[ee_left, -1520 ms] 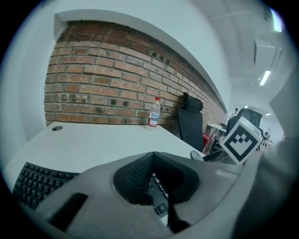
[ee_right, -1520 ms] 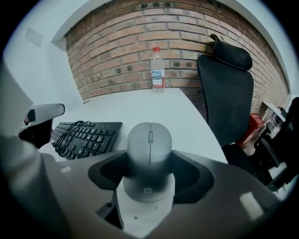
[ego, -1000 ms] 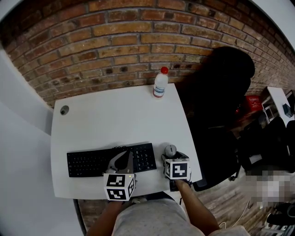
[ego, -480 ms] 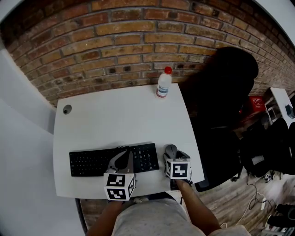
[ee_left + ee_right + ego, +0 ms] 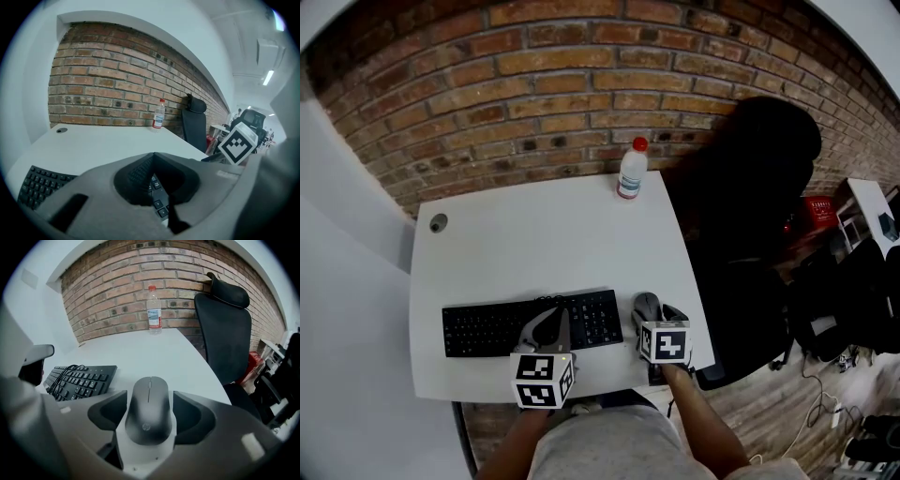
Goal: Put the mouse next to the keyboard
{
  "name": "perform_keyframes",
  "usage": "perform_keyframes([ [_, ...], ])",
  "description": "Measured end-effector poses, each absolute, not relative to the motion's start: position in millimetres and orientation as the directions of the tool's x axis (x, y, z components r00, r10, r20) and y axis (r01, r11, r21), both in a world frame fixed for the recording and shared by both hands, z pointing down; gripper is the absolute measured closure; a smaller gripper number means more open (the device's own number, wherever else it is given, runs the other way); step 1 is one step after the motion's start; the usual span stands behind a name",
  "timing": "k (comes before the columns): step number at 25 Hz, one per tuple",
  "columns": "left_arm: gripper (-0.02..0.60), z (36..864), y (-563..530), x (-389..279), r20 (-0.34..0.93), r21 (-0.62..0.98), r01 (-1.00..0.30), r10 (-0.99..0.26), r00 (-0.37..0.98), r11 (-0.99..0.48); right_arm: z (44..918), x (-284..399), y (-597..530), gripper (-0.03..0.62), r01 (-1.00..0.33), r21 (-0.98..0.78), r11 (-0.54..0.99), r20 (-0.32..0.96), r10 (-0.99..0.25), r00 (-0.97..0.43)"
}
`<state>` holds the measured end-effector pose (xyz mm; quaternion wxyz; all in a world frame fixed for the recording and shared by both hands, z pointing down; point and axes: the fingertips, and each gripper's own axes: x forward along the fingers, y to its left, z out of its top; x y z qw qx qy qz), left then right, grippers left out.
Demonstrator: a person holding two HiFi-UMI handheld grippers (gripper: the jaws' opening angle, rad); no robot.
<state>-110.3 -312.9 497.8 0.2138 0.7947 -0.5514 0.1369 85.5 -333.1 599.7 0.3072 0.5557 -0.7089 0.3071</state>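
Nearest in, the right gripper [image 5: 150, 397] has its jaws pressed to the sides of the mouse [image 5: 149, 411], which sits low at the front of the table [image 5: 544, 234], just right of the keyboard [image 5: 528, 324]. The left gripper [image 5: 158, 164] hangs over the keyboard, jaws together on nothing. Placement looks about done. What's left, I'd say, is letting go and backing off. Far back stands a bottle [image 5: 629, 171].

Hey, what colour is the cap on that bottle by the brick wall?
Red. The cap of the clear plastic bottle shows best in the head view.
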Motion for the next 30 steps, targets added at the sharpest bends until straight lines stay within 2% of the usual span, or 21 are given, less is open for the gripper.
perform_keyframes([
  [4, 0.586, 494, -308, -112, 0.444, 0.193, -0.936, -0.825, 0.35, -0.294, 586, 84, -331, 0.289, -0.974, -0.097, 0.206, 0.752, -0.626, -0.207],
  [13, 0.586, 483, -291, -124, 0.421, 0.198, -0.941, -0.843, 0.335, -0.275, 536, 59, -320, 0.386, -0.948, -0.114, 0.296, 0.644, -0.705, -0.298],
  [30, 0.586, 468, -242, -163, 0.381, 0.204, -0.951, -0.877, 0.295, -0.231, 461, 1, -277, 0.505, -0.889, -0.091, 0.449, 0.456, -0.774, -0.438],
])
